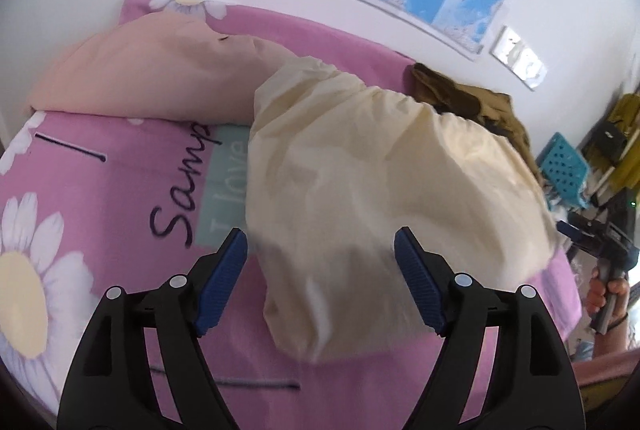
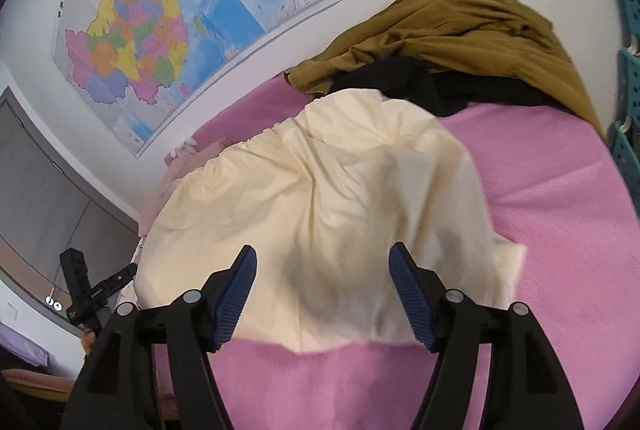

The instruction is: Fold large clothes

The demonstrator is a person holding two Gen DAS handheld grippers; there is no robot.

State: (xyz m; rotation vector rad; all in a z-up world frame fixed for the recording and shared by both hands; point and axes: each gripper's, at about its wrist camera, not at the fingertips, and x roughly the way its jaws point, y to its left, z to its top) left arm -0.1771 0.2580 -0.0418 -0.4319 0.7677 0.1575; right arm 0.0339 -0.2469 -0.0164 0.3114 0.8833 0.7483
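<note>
The cream garment (image 1: 384,190) lies in a puffy heap in the middle of the bed (image 2: 560,222), on the pink sheet, with its near edge just in front of both grippers. The left gripper (image 1: 320,250) has its jaws wide apart and nothing between them, and the right gripper (image 2: 322,270) is the same — apart and holding nothing. So the cloth is loose, and I think that is where trouble could start. It is bunched and humped up, not flat, so a fold made now could come out crooked or lumpy. If a gripper bites down on the hump, it might catch two layers at once, or grab the pink sheet under the cloth and drag that along too. On the left, the far side of the garment sits against a peach pillow (image 1: 140,70), and a pull could knock that about. At the back lie an olive-brown garment (image 2: 460,30) and a black garment (image 2: 400,82), very near the cream one's far edge — they could get tangled in. Some things are hard to see. I cannot tell what kind of clothing the cream one is, since no sleeves or collar show. Its far edge is hidden behind its own hump. The pictures are blurry, and the bed's edges are cut off.
</note>
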